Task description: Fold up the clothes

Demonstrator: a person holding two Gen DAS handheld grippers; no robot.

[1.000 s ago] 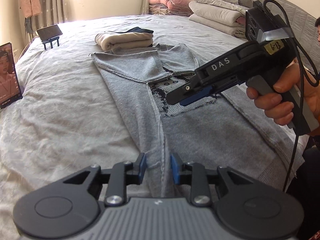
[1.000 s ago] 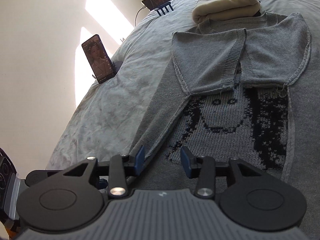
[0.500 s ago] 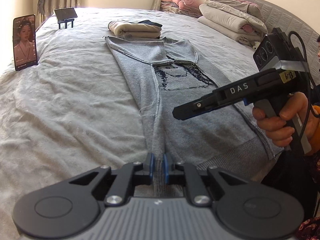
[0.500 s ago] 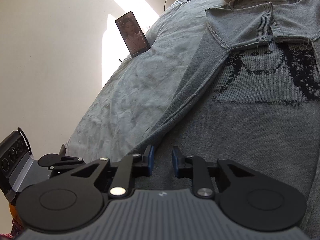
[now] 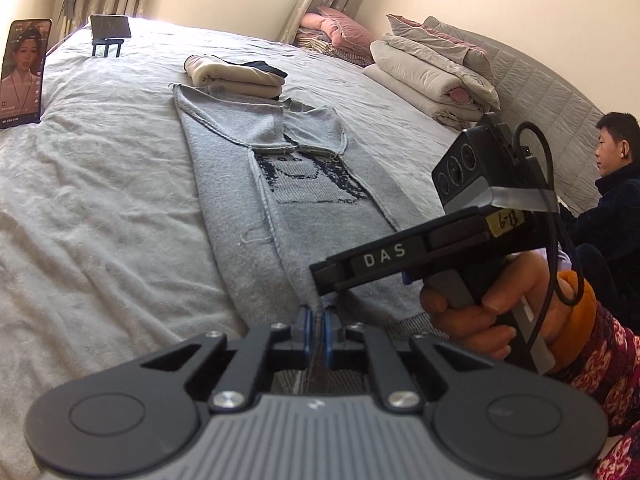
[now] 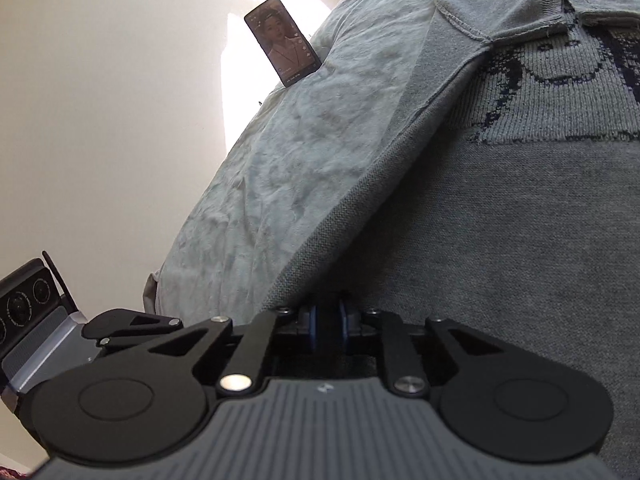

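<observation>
A grey knit sweater (image 5: 256, 184) with a dark face pattern lies lengthwise on the bed, both sides and sleeves folded inward. My left gripper (image 5: 316, 330) is shut on its near hem at the left folded edge. In the left wrist view my right gripper (image 5: 324, 284) reaches in from the right, its tip down at the hem just beside the left one. Seen from the right wrist, the sweater (image 6: 500, 220) fills the frame and my right gripper (image 6: 327, 322) is shut on the hem cloth.
A folded beige garment (image 5: 232, 74) lies beyond the collar. A phone (image 5: 22, 70) and a tablet on a stand (image 5: 110, 30) stand at the bed's left side. Stacked quilts (image 5: 428, 68) sit at the headboard, and a person (image 5: 612, 184) sits at the right.
Both grippers drew back from the sweater's middle to its near hem and went from open to shut on the cloth.
</observation>
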